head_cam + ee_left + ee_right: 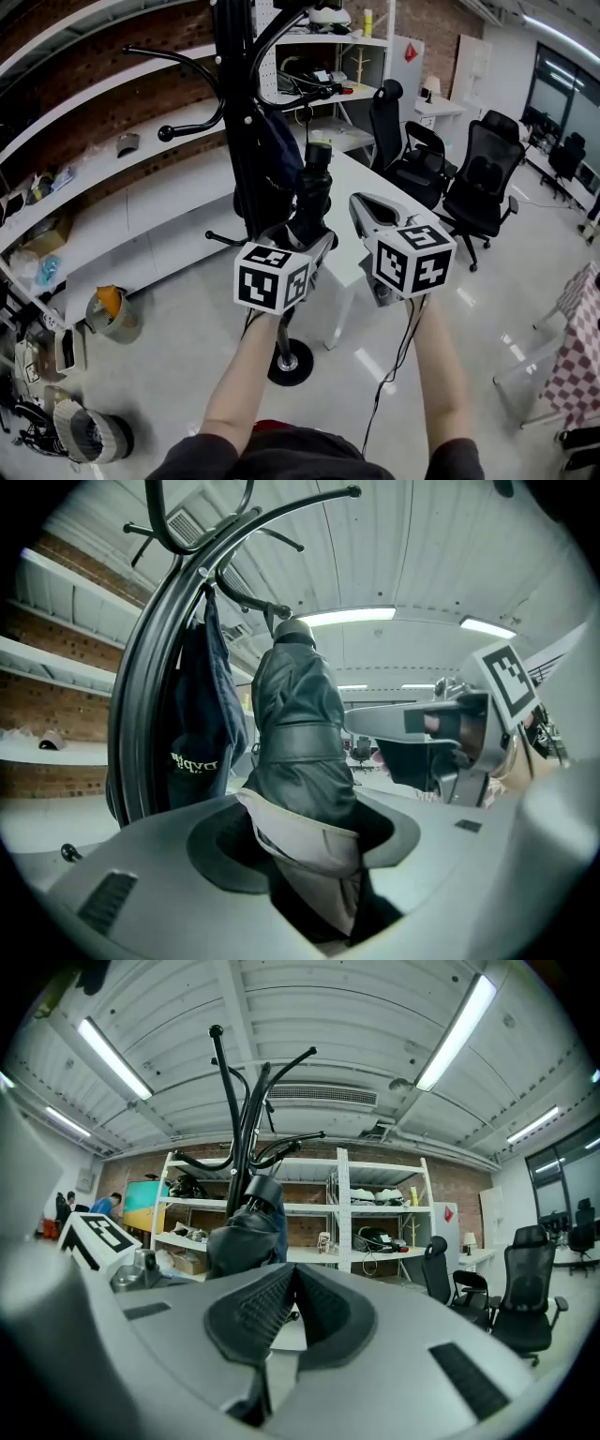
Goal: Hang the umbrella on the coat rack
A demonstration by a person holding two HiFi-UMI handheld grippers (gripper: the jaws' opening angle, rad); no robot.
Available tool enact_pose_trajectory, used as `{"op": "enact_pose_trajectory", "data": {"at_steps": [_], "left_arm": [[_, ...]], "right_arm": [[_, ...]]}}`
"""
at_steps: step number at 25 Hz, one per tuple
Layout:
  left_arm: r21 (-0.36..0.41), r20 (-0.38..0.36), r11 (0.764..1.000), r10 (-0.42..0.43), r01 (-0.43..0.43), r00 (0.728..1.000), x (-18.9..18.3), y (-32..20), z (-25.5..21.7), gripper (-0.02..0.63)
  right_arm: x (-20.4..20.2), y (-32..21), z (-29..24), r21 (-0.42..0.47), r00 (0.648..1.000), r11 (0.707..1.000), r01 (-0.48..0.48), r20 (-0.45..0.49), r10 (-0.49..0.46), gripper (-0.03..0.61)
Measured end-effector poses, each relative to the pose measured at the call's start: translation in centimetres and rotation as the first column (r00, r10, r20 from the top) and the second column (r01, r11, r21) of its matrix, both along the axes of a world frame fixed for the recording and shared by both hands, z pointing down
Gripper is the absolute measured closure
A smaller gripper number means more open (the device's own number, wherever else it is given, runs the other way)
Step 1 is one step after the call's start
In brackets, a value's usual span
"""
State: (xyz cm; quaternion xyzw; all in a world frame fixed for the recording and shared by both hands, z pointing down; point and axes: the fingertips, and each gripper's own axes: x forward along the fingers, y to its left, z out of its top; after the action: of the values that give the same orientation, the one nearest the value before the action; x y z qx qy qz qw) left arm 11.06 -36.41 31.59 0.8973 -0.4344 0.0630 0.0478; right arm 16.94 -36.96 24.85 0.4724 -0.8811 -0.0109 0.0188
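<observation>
Right gripper (pixel 292 1271) has its jaws squeezed together at the tips, with nothing between them. Just past them and a bit to the left, the folded dark umbrella (pixel 242 1241) stands tilted with its capped end up, right in front of the black coat rack (pixel 236 1119). The rack's curved hooks fan out against the ceiling. The left gripper (pixel 101 1236) pokes in at the left edge, marker cube showing. Further back there's white shelving (pixel 375 1206) along a brick wall, and black office chairs (pixel 525 1288) on the right.

Black office chairs (pixel 483 173) are standing by white table (pixel 349 176); white shelves (pixel 122 178) are running along brick wall (pixel 178 28); caged fan (pixel 89 433) is lying on floor (pixel 187 309).
</observation>
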Motion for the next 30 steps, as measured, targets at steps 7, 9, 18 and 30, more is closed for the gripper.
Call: {"op": "enact_pose_trajectory", "data": {"at_steps": [7,9,18,30], "left_arm": [[-0.007,-0.032,1.000,-0.015,0.014,0.999,-0.9,-0.1,0.4,0.377],[-0.011,-0.029,1.000,-0.028,0.027,0.999,-1.3,-0.2,0.7,0.377],[0.008,-0.072,0.998,-0.063,0.063,0.995,-2.0,0.3,1.1,0.377],[0.044,-0.194,0.993,-0.095,0.106,0.976,-4.6,2.6,0.3,0.344]], "right_arm": [[-0.1,2.1,1.8,-0.019,0.999,0.999,-0.032,0.010,0.033,0.561],[0.0,2.4,2.4,-0.023,0.999,0.999,-0.047,0.007,0.048,0.561],[0.1,3.8,5.1,-0.068,0.997,0.996,-0.065,0.027,0.067,0.561],[-0.3,5.2,7.2,-0.098,0.995,0.993,-0.066,0.070,0.073,0.561]]}}
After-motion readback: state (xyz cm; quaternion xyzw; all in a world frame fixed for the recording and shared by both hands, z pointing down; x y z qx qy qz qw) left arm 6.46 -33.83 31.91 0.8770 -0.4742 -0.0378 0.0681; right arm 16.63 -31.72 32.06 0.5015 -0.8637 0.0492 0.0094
